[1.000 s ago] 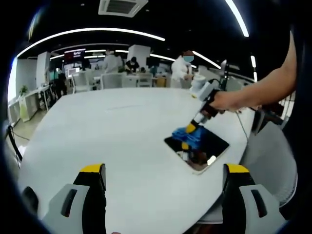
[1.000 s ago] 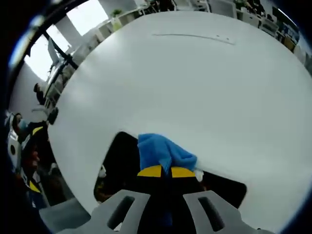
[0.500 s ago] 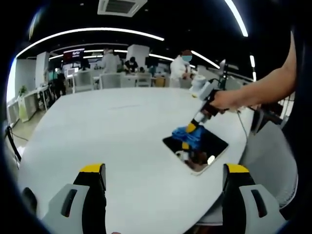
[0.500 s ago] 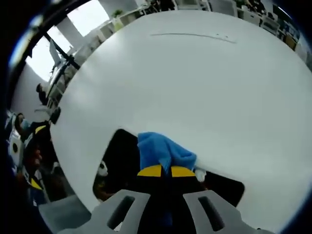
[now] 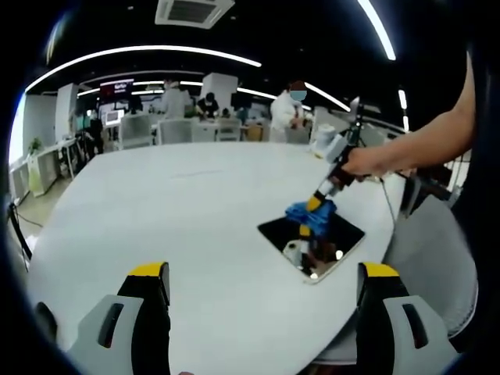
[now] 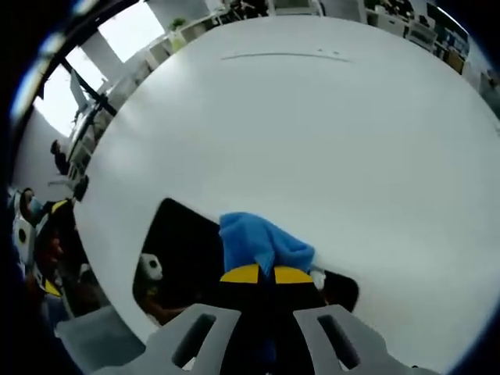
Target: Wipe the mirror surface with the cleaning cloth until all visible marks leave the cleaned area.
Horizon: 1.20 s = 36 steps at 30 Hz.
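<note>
At the bottom of the left gripper view, the left gripper point(image 5: 264, 308) hangs over the near edge of a broad white round-edged bench point(image 5: 156, 211), its two grey, yellow-tipped fingers point(image 5: 148, 273) spread wide apart with nothing between them. Right of centre in that view, a flat rectangular mirror with a dark reflecting face point(image 5: 337, 238) lies on the bench near its right edge. The right gripper point(image 5: 317, 205) reaches down onto it from the upper right, held in a person's hand point(image 5: 364, 161), and presses a crumpled bright blue cleaning cloth point(image 5: 311, 214) against the mirror's upper portion. Small pale reflections show on the glass below the cloth; whether they are marks cannot be told.

In the right gripper view, the right gripper point(image 6: 260, 274) rises from the bottom centre, its yellow-tipped fingers point(image 6: 241, 274) closed tight on the blue cleaning cloth point(image 6: 258, 243), which bunches up just above them. The dark mirror point(image 6: 176, 254) spreads to the left and right of the cloth in the lower half of the frame, and the white bench point(image 6: 312, 133) takes up the upper part.

Beyond the bench, at the top of the left gripper view, an open office runs under curved ceiling light strips point(image 5: 148, 53), with desks and several people in white point(image 5: 291, 105) standing at a distance.
</note>
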Each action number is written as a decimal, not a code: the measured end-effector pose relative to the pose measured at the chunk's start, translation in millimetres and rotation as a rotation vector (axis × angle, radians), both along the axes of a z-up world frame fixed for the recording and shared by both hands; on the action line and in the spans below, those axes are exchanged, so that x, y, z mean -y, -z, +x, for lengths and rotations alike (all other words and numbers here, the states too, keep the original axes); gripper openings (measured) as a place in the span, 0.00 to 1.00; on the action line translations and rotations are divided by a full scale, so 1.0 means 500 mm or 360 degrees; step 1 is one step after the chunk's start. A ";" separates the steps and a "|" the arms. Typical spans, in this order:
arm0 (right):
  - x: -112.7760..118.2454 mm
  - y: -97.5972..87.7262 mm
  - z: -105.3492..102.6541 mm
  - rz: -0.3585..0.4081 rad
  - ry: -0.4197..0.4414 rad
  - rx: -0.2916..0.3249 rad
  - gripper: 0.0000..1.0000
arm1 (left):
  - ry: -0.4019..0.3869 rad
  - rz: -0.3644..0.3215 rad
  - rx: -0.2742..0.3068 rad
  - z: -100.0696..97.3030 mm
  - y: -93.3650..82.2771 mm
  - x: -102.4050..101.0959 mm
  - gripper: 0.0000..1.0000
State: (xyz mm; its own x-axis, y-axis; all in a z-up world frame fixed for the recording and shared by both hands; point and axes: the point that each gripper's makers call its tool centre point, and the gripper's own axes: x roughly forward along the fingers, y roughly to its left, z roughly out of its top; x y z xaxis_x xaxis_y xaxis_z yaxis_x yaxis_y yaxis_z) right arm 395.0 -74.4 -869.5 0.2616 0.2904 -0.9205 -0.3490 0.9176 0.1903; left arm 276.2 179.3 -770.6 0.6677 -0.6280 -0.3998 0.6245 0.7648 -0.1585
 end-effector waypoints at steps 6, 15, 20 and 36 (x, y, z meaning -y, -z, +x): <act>-0.002 -0.002 -0.016 -0.0012 0.0011 0.0066 0.00 | -0.0015 -0.0001 0.0003 -0.002 0.000 -0.007 1.00; 0.002 -0.002 -0.106 0.0036 0.0025 0.0089 0.00 | -0.0015 -0.0008 0.0015 -0.004 -0.009 0.003 1.00; 0.003 -0.002 -0.148 0.0054 0.0019 0.0090 0.00 | -0.0001 -0.0004 0.0015 -0.007 -0.008 0.010 1.00; -0.008 -0.001 -0.274 0.0081 -0.0056 -0.0022 0.00 | 0.0010 0.0006 0.0024 -0.011 -0.014 0.018 1.00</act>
State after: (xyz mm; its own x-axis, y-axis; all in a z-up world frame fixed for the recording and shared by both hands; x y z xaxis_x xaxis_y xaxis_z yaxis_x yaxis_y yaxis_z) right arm 257.9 -70.6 -868.9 0.2380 0.3455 -0.9078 -0.3776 0.8940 0.2412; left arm 270.9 170.4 -763.4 0.6698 -0.6306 -0.3921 0.6316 0.7615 -0.1458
